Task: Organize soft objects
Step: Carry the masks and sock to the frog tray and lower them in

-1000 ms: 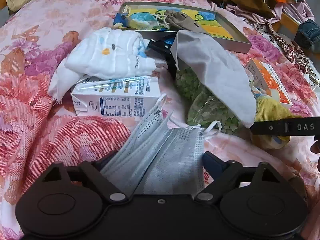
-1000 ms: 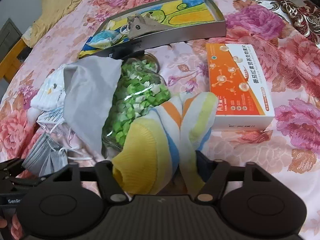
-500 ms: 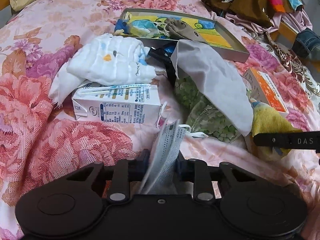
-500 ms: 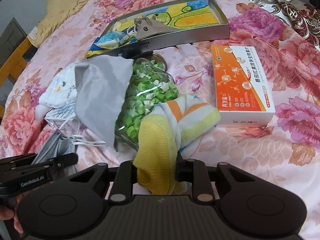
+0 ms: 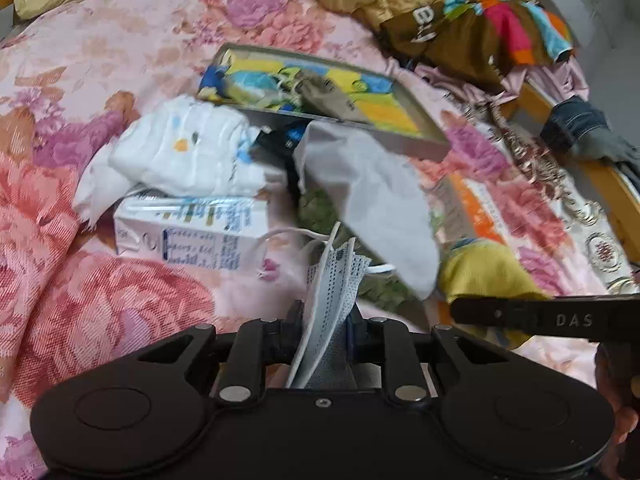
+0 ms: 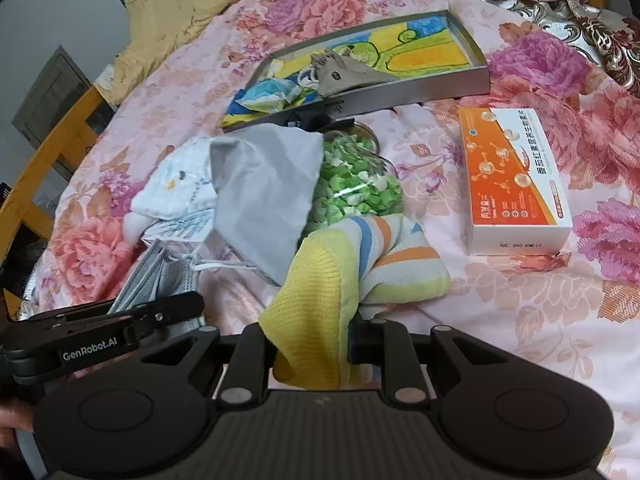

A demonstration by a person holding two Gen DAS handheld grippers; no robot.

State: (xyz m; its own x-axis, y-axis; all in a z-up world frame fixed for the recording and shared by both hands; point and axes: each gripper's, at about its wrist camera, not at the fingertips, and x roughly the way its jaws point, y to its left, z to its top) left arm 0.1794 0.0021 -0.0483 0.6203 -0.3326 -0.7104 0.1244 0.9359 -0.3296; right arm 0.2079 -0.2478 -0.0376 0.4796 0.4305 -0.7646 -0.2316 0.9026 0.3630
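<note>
A grey-blue face mask (image 5: pixel 332 280) stands bunched upright between the pads of my left gripper (image 5: pixel 320 320), whose jaws are still closing on it; its ear loops trail onto the bedspread. My right gripper (image 6: pixel 312 332) is shut on the yellow end of a striped sock (image 6: pixel 320 280), and the rest of the sock (image 6: pixel 404 272) lies folded to the right. A grey cloth pouch (image 6: pixel 264 192) drapes over a jar of green paper stars (image 6: pixel 356 188). A white baby cloth (image 5: pixel 188 156) rests on a milk carton (image 5: pixel 192 232). The left gripper (image 6: pixel 160 312) also shows in the right wrist view.
A shallow tray (image 6: pixel 460 84) with a colourful bottom holds a small brown pouch and a blue packet at the back. An orange medicine box (image 6: pixel 516 180) lies to the right. Piled clothes (image 5: pixel 480 28) and a wooden bed rail (image 5: pixel 600 176) sit at the far right.
Both grippers went from wide open to shut, the left on the mask and the right on the sock. Both items are now bunched and lifted slightly off the bedspread.
</note>
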